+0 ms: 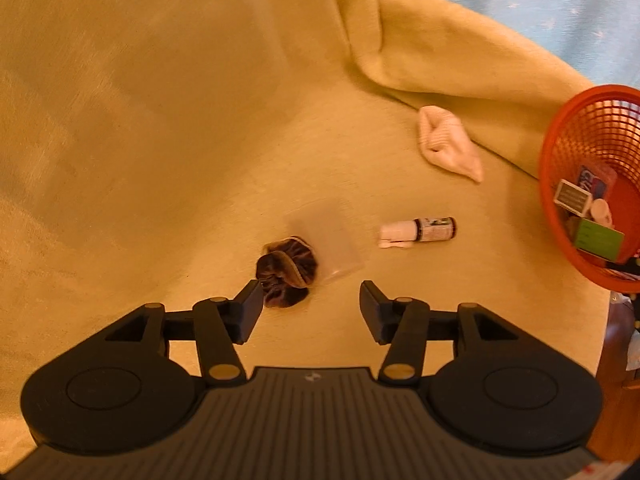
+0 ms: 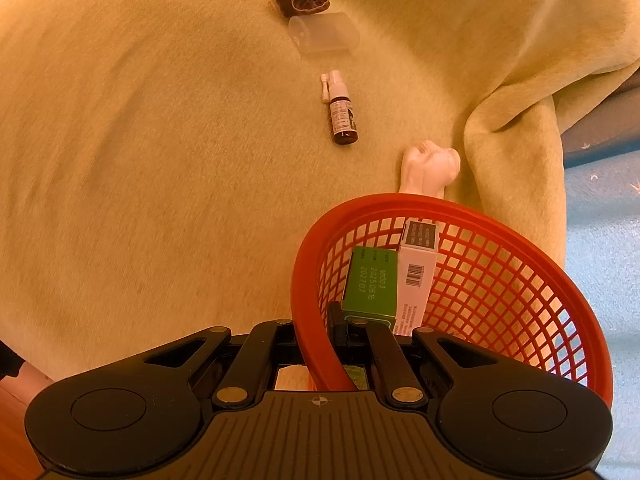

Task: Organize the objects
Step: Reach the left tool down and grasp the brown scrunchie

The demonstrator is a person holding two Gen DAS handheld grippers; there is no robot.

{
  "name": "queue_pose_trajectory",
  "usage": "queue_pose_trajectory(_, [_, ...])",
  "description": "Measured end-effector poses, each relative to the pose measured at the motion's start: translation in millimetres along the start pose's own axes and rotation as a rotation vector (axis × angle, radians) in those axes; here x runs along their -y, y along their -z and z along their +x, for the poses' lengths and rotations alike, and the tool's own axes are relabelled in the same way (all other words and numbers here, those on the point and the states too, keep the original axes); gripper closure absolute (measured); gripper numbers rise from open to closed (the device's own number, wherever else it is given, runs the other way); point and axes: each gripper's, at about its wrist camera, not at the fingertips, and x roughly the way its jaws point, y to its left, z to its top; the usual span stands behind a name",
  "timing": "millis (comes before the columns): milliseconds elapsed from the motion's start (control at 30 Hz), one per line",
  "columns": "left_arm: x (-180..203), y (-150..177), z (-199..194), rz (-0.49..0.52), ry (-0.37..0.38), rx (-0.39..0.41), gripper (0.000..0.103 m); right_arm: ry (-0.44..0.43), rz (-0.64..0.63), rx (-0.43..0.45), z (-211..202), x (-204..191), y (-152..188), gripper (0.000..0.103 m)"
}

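Left gripper spread wide, empty, just short of brown scrunchie | right gripper clamped on rim of red basket | best centred over scrunchie, well apart from basket, avoiding clear container beside it, before closing.

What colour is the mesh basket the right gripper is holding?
Red-orange. The basket shows best in the right wrist view, its rim clamped in the right gripper.
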Motion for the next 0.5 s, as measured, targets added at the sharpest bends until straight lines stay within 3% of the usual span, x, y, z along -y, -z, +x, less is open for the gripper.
queue_pose_trajectory(233, [-9.7, 0.2, 10.7, -0.017, -0.011, -0.016, 0.045, -0.002, -0.008, -0.005, 1.8, -0.3, -2.1, 0.1])
queue_pose_trajectory(500, [-15.9, 2.3, 22.1, -0.024, -0.016, -0.032, 0.043, -0.004, -0.008, -0.011, 2.0, -0.2, -4.8, 0.1])
